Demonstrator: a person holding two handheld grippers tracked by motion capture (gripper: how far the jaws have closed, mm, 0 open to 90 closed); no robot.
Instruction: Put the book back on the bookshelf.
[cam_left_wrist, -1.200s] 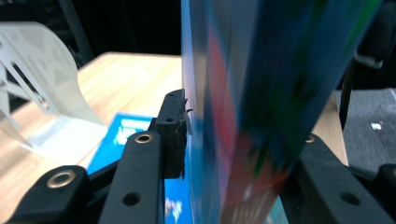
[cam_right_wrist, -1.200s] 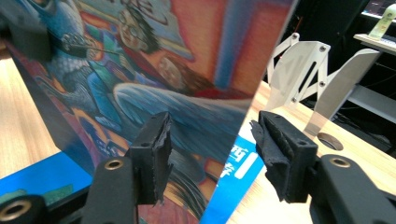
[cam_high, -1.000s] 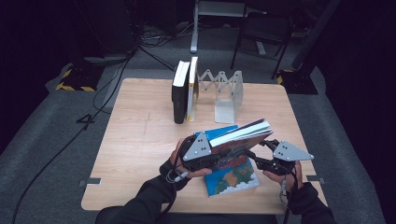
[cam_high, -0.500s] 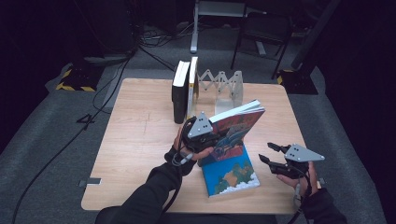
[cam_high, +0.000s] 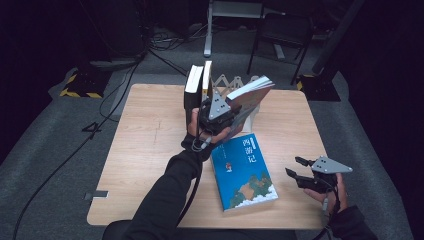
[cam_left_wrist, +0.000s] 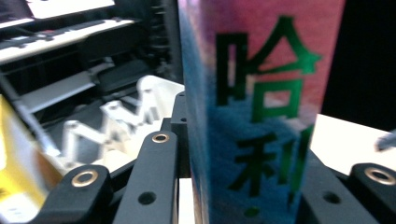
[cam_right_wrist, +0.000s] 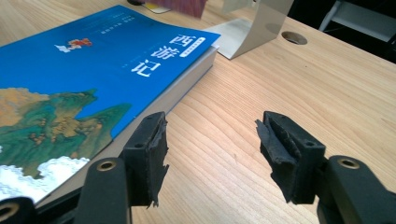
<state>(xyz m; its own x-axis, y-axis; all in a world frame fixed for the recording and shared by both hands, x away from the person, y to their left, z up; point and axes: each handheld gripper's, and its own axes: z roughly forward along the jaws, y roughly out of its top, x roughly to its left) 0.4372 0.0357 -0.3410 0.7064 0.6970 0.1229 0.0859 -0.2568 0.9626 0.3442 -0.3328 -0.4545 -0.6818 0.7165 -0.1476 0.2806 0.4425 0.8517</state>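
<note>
High view: my left hand-held gripper (cam_high: 216, 116) clamps a book (cam_high: 248, 95), lifted near the two shelved books (cam_high: 198, 82) at the rack (cam_high: 235, 82); a blue book (cam_high: 243, 171) lies flat, unshelved.

Left gripper view: jaws pinch the book's spine (cam_left_wrist: 261, 116).

Right gripper view: right hand-held gripper (cam_right_wrist: 210, 140) gapes empty over bare worktop (cam_right_wrist: 299, 79) beside the blue book.

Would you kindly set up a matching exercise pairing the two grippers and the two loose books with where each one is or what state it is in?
Things:
1. left gripper
2. right gripper
3. blue book
4. pink book

States:
A. lying flat on the table
B. held up in the air, tilted
C. jaws open, with nothing between them
D. shut on a book

Pairs: 1-D, 2-C, 3-A, 4-B
</note>
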